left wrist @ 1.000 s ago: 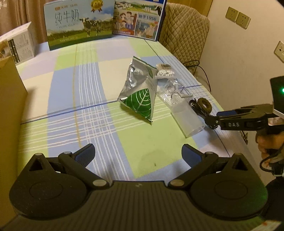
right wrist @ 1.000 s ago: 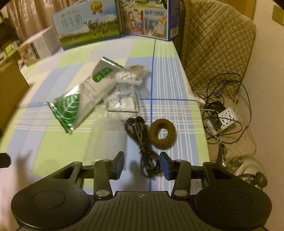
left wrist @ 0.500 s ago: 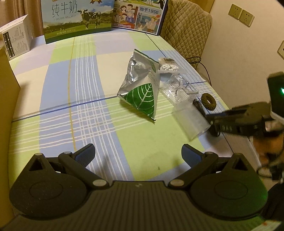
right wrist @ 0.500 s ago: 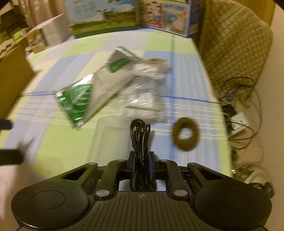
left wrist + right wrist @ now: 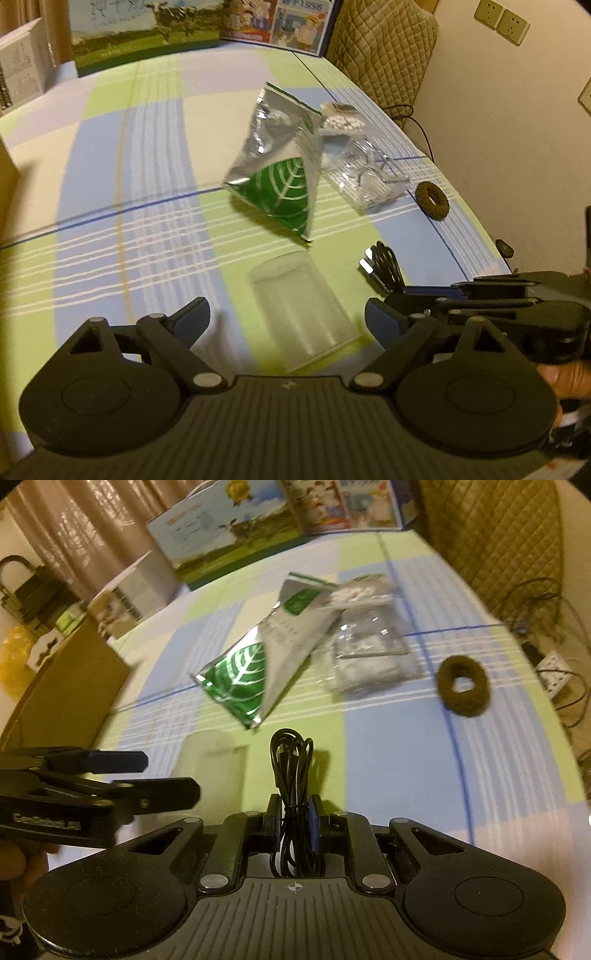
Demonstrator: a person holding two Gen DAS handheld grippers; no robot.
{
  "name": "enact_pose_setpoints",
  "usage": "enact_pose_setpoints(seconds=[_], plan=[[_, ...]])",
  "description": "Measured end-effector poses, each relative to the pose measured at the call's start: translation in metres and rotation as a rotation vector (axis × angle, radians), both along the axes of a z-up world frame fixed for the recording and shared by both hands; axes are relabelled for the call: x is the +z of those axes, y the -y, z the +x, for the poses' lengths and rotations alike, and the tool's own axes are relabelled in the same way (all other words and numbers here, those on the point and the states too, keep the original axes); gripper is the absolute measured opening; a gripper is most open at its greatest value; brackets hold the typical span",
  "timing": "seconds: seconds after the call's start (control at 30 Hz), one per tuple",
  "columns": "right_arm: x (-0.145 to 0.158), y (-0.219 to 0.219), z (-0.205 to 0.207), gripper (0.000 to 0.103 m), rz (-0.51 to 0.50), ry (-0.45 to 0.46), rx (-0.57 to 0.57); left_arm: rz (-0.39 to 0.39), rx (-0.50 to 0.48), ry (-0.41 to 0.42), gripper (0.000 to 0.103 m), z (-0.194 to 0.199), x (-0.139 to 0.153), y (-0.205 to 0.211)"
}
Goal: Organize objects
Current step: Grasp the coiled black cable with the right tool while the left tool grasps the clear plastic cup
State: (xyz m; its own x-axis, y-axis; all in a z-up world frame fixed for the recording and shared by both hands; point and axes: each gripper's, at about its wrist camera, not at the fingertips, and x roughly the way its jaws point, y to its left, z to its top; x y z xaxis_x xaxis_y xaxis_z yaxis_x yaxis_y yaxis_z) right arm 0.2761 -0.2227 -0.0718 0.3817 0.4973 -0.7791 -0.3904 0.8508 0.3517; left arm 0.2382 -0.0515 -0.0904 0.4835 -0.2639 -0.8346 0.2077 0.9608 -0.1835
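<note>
The right gripper (image 5: 295, 814) is clamped on a bundled black cable (image 5: 291, 768), held above the checked tablecloth (image 5: 388, 746). The left gripper (image 5: 286, 319) stands wide open and empty over a clear plastic cup (image 5: 301, 306) lying on its side. Beyond lie a silver pouch with a green leaf print (image 5: 282, 173), a clear packet (image 5: 364, 177) and a brown hair tie (image 5: 431, 196). Box lettering at the far edge reads partly "1956" (image 5: 295, 5); remaining print is blurred.

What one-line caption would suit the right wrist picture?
Right gripper clamps a bundled black cable above a checked tablecloth, the foil snack bag and brown hair tie beyond.
</note>
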Motion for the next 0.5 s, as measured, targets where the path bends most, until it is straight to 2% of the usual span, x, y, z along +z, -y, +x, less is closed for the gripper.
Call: enact_pose_setpoints(seconds=[0.1, 0.27, 0.5], plan=[[0.002, 0.002, -0.001, 0.011, -0.026, 0.031, -0.017, 0.006, 0.015, -0.011, 0.080, 0.006, -0.006, 0.010], [0.001, 0.000, -0.003, 0.011, -0.038, 0.048, -0.021, 0.022, 0.064, -0.037, 0.054, 0.013, -0.014, 0.016], [0.002, -0.003, -0.007, 0.011, -0.072, 0.073, -0.010, 0.065, 0.030, -0.030, 0.049, 0.009, -0.018, 0.014]])
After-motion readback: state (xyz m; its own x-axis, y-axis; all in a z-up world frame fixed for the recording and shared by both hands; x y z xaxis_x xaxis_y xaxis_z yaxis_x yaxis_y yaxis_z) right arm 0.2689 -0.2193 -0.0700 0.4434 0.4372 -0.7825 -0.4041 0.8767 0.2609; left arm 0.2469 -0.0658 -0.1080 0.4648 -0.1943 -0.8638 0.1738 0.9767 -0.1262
